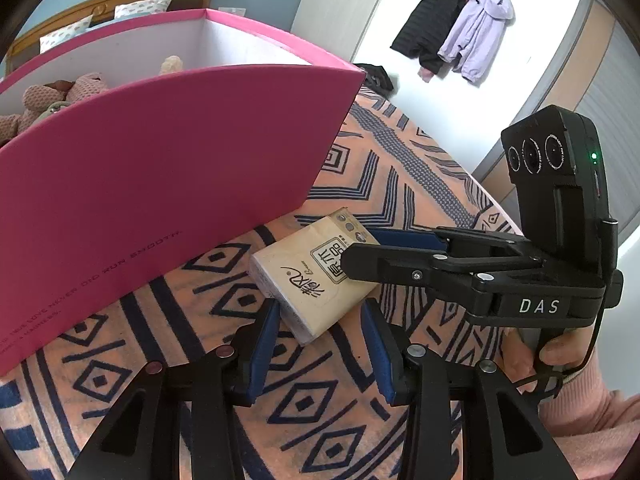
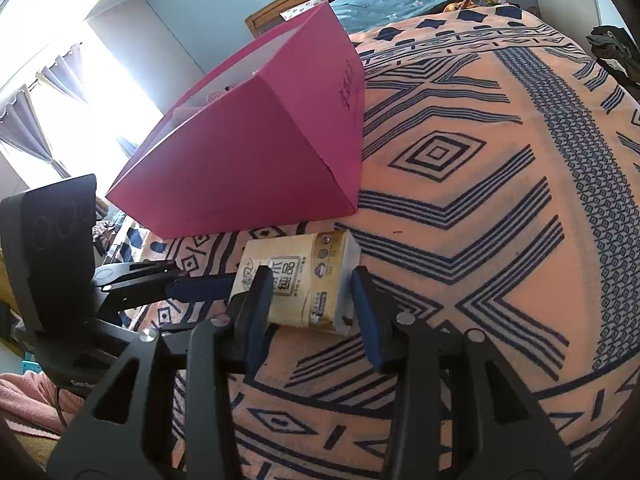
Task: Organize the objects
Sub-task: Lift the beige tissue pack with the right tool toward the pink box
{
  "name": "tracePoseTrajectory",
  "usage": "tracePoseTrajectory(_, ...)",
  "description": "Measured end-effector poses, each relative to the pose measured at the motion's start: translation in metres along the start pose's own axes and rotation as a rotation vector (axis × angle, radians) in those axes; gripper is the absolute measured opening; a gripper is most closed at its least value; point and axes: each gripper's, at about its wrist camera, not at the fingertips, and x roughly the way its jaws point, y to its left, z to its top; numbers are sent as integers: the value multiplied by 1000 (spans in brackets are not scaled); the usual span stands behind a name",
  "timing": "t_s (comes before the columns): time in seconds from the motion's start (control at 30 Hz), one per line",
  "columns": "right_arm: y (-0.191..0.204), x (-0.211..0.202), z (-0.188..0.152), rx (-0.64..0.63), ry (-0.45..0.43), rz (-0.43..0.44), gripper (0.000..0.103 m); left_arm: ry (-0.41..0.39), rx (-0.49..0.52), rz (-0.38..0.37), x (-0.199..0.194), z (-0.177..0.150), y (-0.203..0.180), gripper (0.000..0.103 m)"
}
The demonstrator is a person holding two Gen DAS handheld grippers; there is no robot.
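- Left wrist view looks across a bed [image 1: 400,168] covered by a peach blanket [image 1: 328,392] with dark blue geometric lines.
- On the blanket stands a big pink box [image 1: 160,184], open at the top, white inside; the right wrist view shows it too [image 2: 256,160].
- Plush toys [image 1: 60,96] lie inside the box, against its far left side.
- On the far wall, a black coat [image 1: 430,26] and a lilac coat [image 1: 480,28] hang from a rack.
- Beside the box's near corner, flat on the blanket, lies a tan tissue pack [image 1: 316,276] with black printed characters.
- The left tool [image 1: 320,320] has its blue-padded jaws spread wide at the pack's near end, not gripping it.
- The right tool [image 2: 308,292] also stands released, its jaws apart on either side of the pack [image 2: 304,280]; whether the pads touch the wrapper cannot be told.
- In the left wrist view the right tool [image 1: 356,246] reaches in from the right, over the pack's far end, held by a hand [image 1: 536,360] in a pink sleeve.
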Motion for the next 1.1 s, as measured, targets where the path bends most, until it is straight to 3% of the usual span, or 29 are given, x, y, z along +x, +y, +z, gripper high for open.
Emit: tracePoseTrajectory(1.1,29,-21,-4,-46,-44,26,44,-90,33,41,-36,-3,-7,42)
